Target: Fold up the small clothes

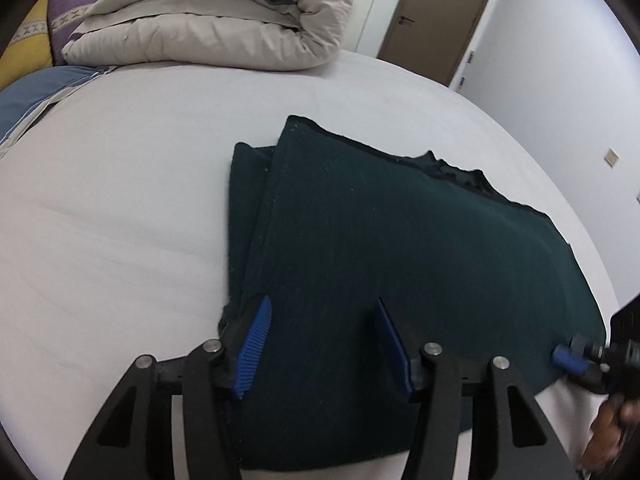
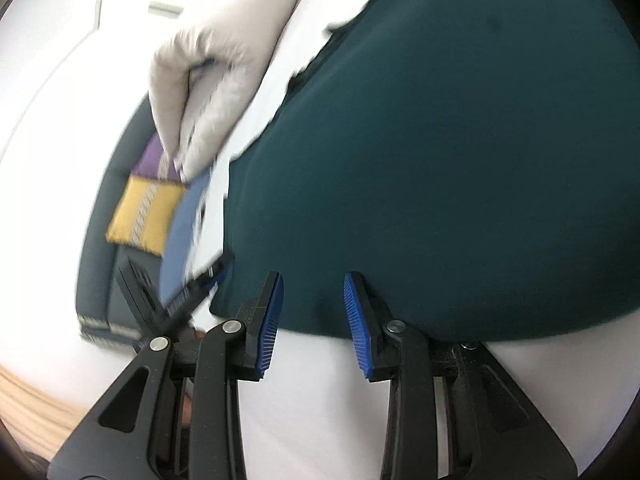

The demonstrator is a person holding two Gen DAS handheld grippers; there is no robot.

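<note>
The bed [image 1: 120,184], under a pale sheet, fills most of both views. In the left wrist view a rolled beige duvet [image 1: 224,20] lies along the upper left of the frame, with a yellow and purple cushion [image 1: 36,28] at the far left edge and a brown door [image 1: 436,16] at the upper right.

The dark green garment [image 1: 400,248] lies flat on the sheet from the centre to the lower right of that frame, with a second layer peeking out along its left side, so it looks already folded at least once. In the right wrist view the same cloth [image 2: 440,160] fills the centre and right.

The left gripper [image 1: 324,340] sits low in its frame with its jaws apart, straddling the near left part of the garment; its pads [image 1: 256,344] do not pinch the cloth. The right gripper [image 2: 314,320] is also open, though narrower, its pads [image 2: 272,320] at the near hem with fabric between them but not clamped. A hand [image 1: 608,436] shows at the lower right corner of the left wrist view.

The main risk, as I judge it, is closing on the top layer alone: lifting would then peel the stack apart and spoil the earlier fold. The right wrist view is blurred, so the hem could also slip out before the jaws close. Uneven grips at the two corners would give a skewed fold.
</note>
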